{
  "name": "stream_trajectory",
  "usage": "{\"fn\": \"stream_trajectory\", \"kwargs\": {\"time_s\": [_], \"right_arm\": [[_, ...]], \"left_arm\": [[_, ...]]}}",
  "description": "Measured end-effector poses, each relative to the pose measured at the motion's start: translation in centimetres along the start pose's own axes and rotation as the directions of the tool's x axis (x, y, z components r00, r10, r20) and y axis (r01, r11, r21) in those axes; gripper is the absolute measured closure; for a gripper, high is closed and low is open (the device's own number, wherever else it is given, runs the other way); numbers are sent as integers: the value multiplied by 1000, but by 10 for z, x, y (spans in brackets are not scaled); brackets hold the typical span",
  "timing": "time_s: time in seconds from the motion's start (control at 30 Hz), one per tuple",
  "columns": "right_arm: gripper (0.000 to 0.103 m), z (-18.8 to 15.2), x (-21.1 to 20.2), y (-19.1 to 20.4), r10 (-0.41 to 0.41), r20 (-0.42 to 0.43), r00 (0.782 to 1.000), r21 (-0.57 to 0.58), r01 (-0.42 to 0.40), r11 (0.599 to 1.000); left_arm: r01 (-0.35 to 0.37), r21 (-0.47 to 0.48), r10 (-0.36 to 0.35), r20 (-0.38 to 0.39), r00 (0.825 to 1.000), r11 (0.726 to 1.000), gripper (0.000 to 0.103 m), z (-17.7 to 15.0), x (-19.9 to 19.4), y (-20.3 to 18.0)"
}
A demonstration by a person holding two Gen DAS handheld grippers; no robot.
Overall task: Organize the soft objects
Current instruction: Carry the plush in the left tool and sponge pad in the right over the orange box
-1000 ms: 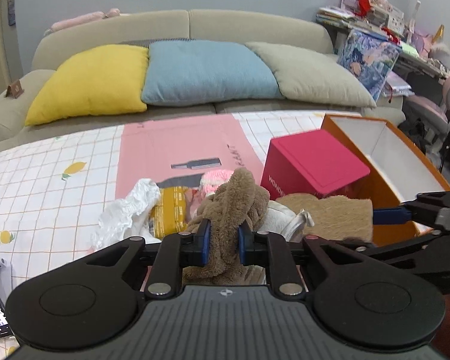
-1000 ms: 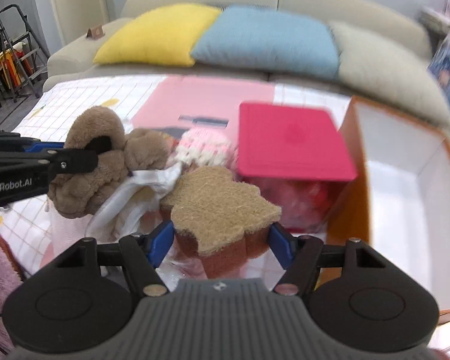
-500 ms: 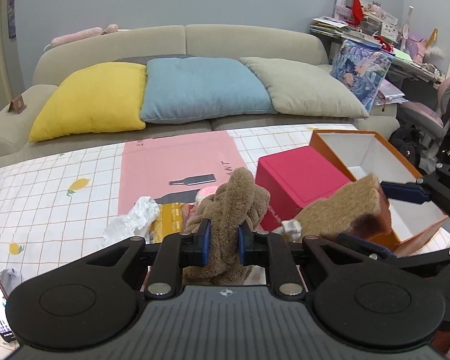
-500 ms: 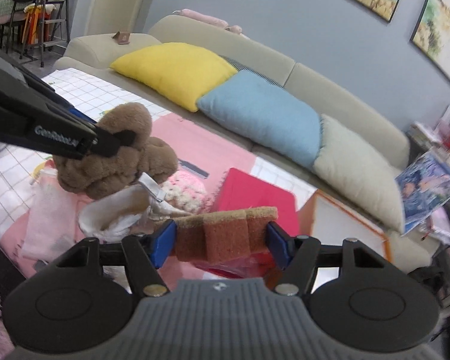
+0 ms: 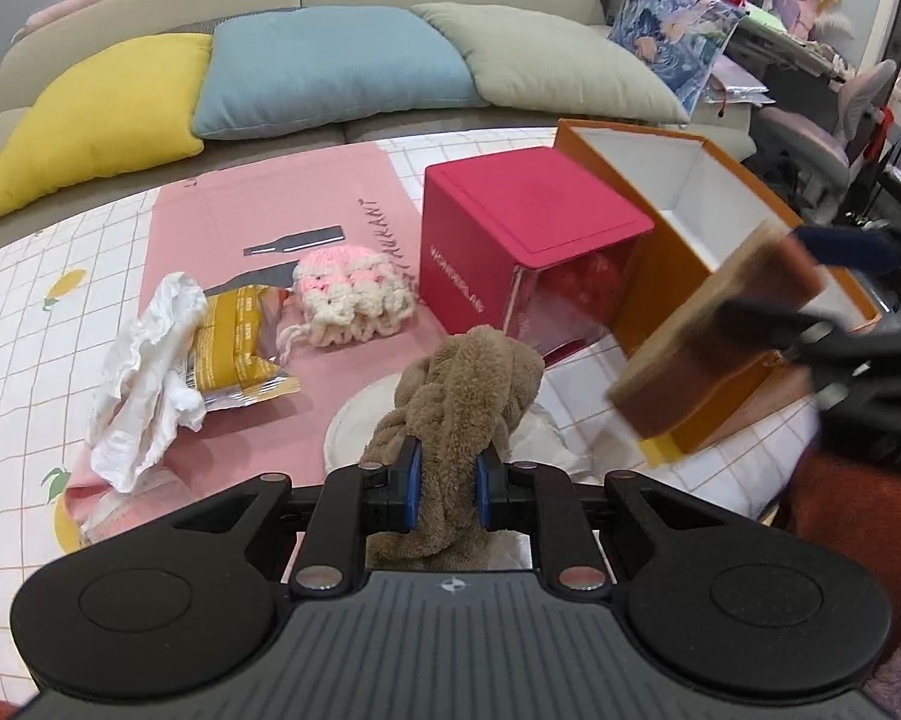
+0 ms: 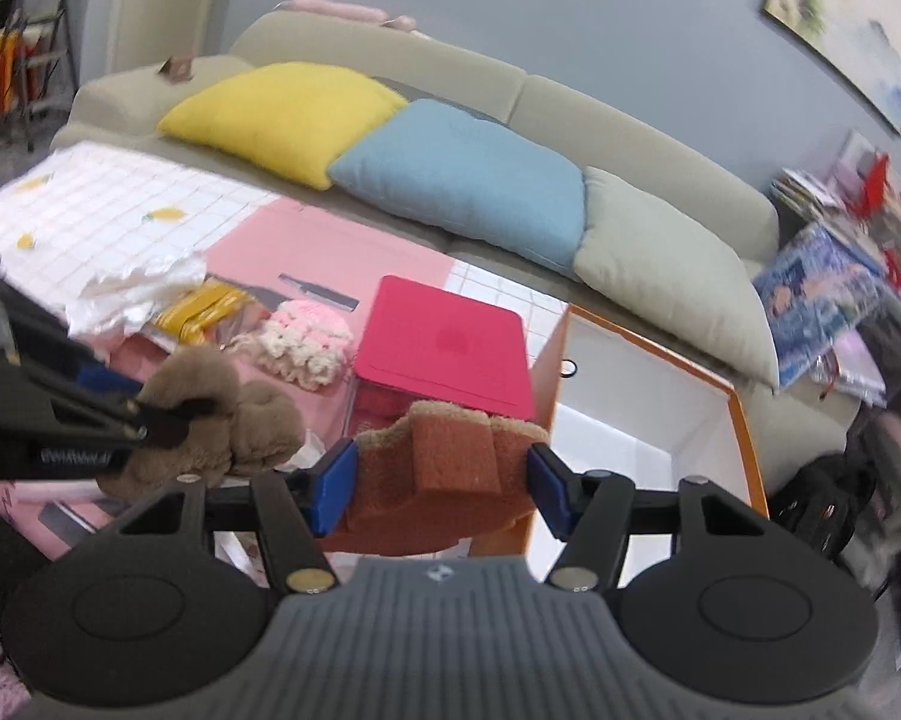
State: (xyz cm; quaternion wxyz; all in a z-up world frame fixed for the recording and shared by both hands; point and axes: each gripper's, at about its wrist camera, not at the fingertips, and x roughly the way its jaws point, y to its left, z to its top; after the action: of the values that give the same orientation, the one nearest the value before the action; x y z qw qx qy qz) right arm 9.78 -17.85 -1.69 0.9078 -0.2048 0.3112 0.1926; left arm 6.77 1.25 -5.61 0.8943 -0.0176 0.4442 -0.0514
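Note:
My left gripper (image 5: 446,491) is shut on a brown plush toy (image 5: 468,384), held above the table; the toy also shows in the right wrist view (image 6: 222,414). My right gripper (image 6: 441,483) is shut on a tan and rust-brown sponge-like pad (image 6: 450,456), held beside the front left corner of the open orange box (image 6: 648,414). The pad (image 5: 708,330) shows in the left wrist view in front of the orange box (image 5: 636,162). A pink and cream knitted item (image 5: 351,288) lies on the pink mat (image 5: 270,210).
A closed magenta box (image 5: 522,240) stands left of the orange box. A white crumpled cloth (image 5: 144,360), a yellow packet (image 5: 234,342) and a white round thing (image 5: 354,426) lie on the table. A sofa with yellow, blue and grey cushions (image 6: 462,174) is behind.
Both grippers have tilted down toward the table. My right gripper has carried the pad right, to the orange box's near corner. The left gripper still holds the plush toy.

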Motion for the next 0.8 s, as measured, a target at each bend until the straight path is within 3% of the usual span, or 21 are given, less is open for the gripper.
{"fn": "stream_trajectory", "kwargs": {"time_s": [0.23,0.5,0.67,0.8], "right_arm": [[43,8,-17,-33,23,55,998,120,-29,992],[43,18,-27,-79,-43,110,993,230,17,973],[43,8,-17,-117,-115,55,992,318,92,944],[43,-11,3,-147,-139,-46,989,383,147,912]], "left_arm": [[2,9,-3,106,994,1000,85,24,-35,-7],[97,83,-112,214,970,992,85,71,-64,-37],[142,175,-181,227,957,974,85,99,-55,-77],[213,236,-255,164,953,948,85,116,-29,-113]]}}
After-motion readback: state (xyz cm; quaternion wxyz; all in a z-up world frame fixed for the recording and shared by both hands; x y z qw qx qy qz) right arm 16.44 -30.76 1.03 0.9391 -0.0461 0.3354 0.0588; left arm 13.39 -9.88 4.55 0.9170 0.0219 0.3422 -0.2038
